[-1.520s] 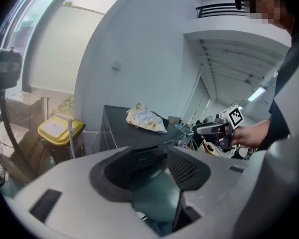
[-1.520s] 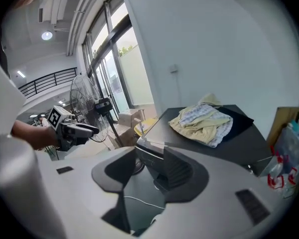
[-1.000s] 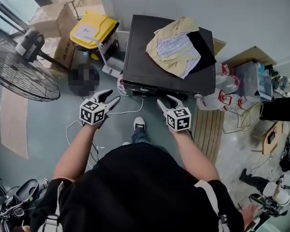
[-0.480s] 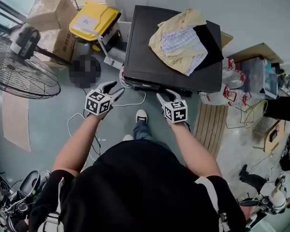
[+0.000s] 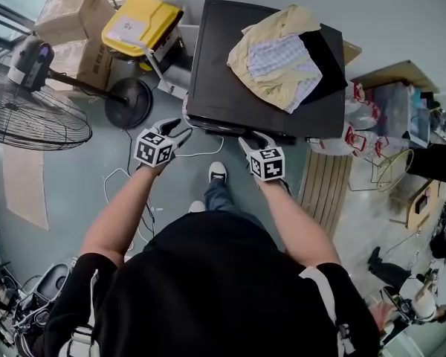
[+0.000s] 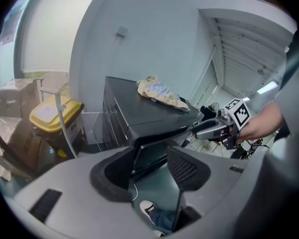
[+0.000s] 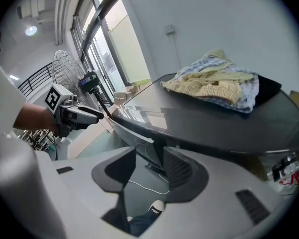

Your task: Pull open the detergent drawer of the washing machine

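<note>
**Head view.** The task is at the approach stage, and no pull is evident. The washing machine [image 5: 230, 73] stands against the wall directly ahead of the person. It is a dark cabinet with a flat top that carries a heap of clothes [image 5: 282, 50]. The left gripper [image 5: 177, 130] is held near the machine's front left corner, and the right gripper [image 5: 256, 140] is near the middle of the front edge. Both are just short of the front face, and neither appears to touch it. From this angle the top overhangs the front face, so the detergent drawer cannot be made out. A floor fan [image 5: 30, 117] and a yellow bin [image 5: 137, 24] stand to the left of the machine.

**Left gripper view.** The jaws stand apart with nothing between them. Beyond the gap lies the upper front panel [image 6: 150, 153] of the machine, close but clear of both pads. No drawer front projects from the panel, so the drawer is judged closed. Its handle recess cannot be picked out. The person's shoe [image 6: 149, 209] shows on the floor [image 6: 157, 185] below.

**Right gripper view.** The jaws here are likewise apart and empty. The machine's front top edge passes just beyond them, and the panel below it is in shadow with no drawer outline legible.

**Remaining steps, as judged.**
1. Locate the drawer front on the upper panel.
2. Seat one gripper on its handle.
3. Close the jaws.
4. Draw the drawer straight out.
</note>
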A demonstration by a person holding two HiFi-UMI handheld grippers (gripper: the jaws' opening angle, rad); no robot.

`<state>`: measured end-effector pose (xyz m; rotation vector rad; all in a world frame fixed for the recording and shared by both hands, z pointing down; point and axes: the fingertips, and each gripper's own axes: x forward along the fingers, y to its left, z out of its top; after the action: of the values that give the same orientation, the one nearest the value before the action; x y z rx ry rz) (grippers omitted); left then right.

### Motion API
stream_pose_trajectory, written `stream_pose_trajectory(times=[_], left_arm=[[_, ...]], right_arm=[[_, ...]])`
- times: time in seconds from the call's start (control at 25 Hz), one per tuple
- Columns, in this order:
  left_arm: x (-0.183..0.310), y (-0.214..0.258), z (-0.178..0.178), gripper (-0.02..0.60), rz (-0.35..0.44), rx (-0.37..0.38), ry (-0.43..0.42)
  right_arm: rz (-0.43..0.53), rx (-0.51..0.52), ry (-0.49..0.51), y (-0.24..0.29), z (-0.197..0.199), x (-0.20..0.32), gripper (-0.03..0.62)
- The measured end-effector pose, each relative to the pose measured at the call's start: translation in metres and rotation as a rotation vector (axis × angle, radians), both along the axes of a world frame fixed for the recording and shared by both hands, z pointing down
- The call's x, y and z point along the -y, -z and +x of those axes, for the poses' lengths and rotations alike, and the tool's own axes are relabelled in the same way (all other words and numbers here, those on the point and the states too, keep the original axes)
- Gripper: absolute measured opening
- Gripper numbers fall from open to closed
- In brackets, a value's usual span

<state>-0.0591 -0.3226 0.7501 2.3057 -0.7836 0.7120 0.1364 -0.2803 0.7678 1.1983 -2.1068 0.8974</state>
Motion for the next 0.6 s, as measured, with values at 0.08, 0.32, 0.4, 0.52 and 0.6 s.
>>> stream_pose_trajectory(times=[0.08,0.32,0.4,0.52,0.6], left_arm=[[0.000,-0.005,0.001,0.216,-0.005,0.006,-0.008],[0.004,-0.017,0.007,0.213,-0.017,0.013,-0.015],[0.006,-0.021,0.009,0.212,-0.020,0.016,-0.019],[0.010,-0.025,0.010,0.201,-0.020,0.018,-0.020],[0.011,-0.026,0.011,0.182,-0.017,0.018,-0.023]], right_arm=[[-0.006,0.003,0.000,-0.004,-0.003,-0.001,0.175],[-0.007,-0.007,0.025,-0.010,-0.012,0.005,0.175],[-0.005,-0.010,0.030,-0.012,-0.015,0.007,0.175],[-0.006,-0.017,0.030,-0.015,-0.016,0.009,0.175],[-0.008,-0.018,0.027,-0.016,-0.016,0.010,0.170]])
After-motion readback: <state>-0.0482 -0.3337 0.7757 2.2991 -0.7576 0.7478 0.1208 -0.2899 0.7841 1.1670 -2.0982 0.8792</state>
